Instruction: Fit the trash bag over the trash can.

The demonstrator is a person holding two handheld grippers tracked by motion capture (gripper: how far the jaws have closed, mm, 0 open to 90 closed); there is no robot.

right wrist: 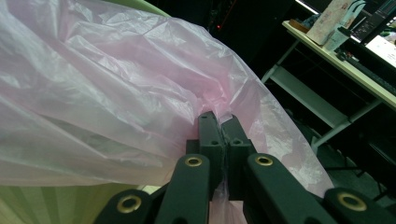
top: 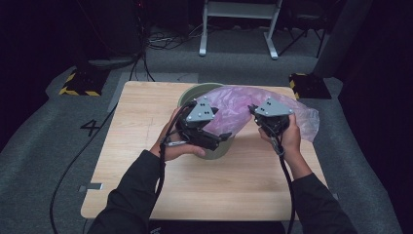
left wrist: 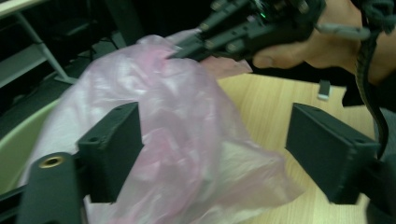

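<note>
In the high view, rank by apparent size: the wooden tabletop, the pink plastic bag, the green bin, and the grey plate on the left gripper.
1. wooden tabletop
2. pink plastic bag
3. green bin, though the bag and left gripper hide much of it, so its rank against the bag is unsure
4. grey plate

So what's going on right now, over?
Right gripper shut on pink bag. Left gripper open around bag. Bag draped over green bin. Nothing in the way.

A light wooden surface (top: 146,146) stands on grey floor (top: 39,146). On it sits a green bin (top: 220,150). A pink plastic bag (top: 302,122) trails onto it
</note>
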